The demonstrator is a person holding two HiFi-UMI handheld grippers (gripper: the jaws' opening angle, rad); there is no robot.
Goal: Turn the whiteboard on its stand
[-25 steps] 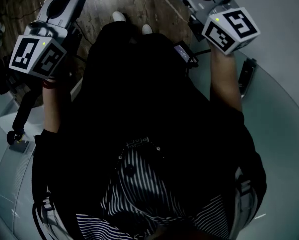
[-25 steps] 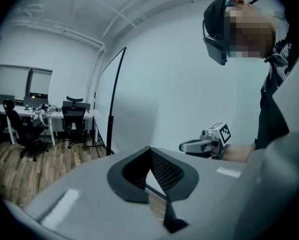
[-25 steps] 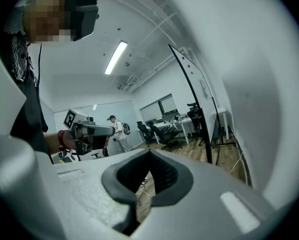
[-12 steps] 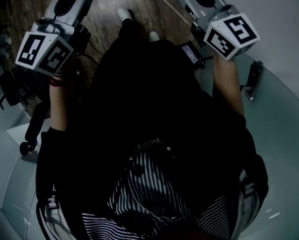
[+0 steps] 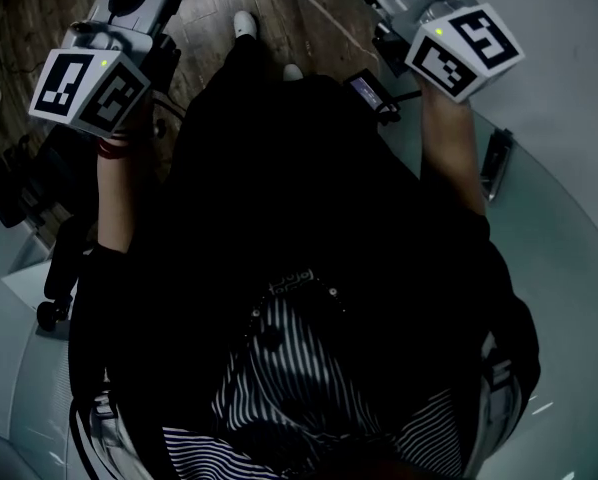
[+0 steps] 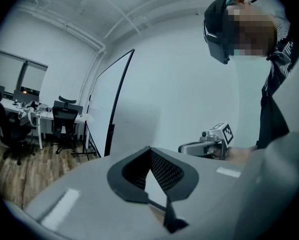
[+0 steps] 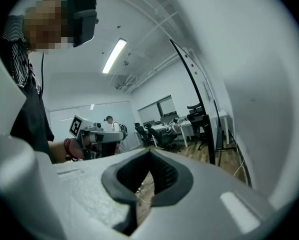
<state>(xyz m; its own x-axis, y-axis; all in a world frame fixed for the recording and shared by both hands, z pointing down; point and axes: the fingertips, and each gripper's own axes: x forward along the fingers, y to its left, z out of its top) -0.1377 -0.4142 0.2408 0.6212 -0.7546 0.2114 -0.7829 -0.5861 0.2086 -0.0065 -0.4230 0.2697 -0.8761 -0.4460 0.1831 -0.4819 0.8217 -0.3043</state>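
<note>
In the left gripper view the whiteboard [image 6: 107,106], tall and white in a black frame on a stand, rises off to the left, well away from the jaws. In the right gripper view a black-framed board edge [image 7: 197,91] stands at the right. My left gripper [image 6: 150,151] is shut with nothing in it, and so is my right gripper [image 7: 150,155]. In the head view both are held up beside my body, the left marker cube [image 5: 87,88] at upper left and the right marker cube [image 5: 464,53] at upper right. Their jaws are out of that frame.
Desks and office chairs [image 6: 34,121] stand on the wood floor behind the board. A person [image 7: 109,122] stands far back in the room. A stand foot with a caster [image 5: 49,313] is at my left. A black bracket [image 5: 494,163] sits on a pale surface at my right.
The head view has swayed a little. Both grippers stay raised at my sides, shifted only slightly upward in the frame.
</note>
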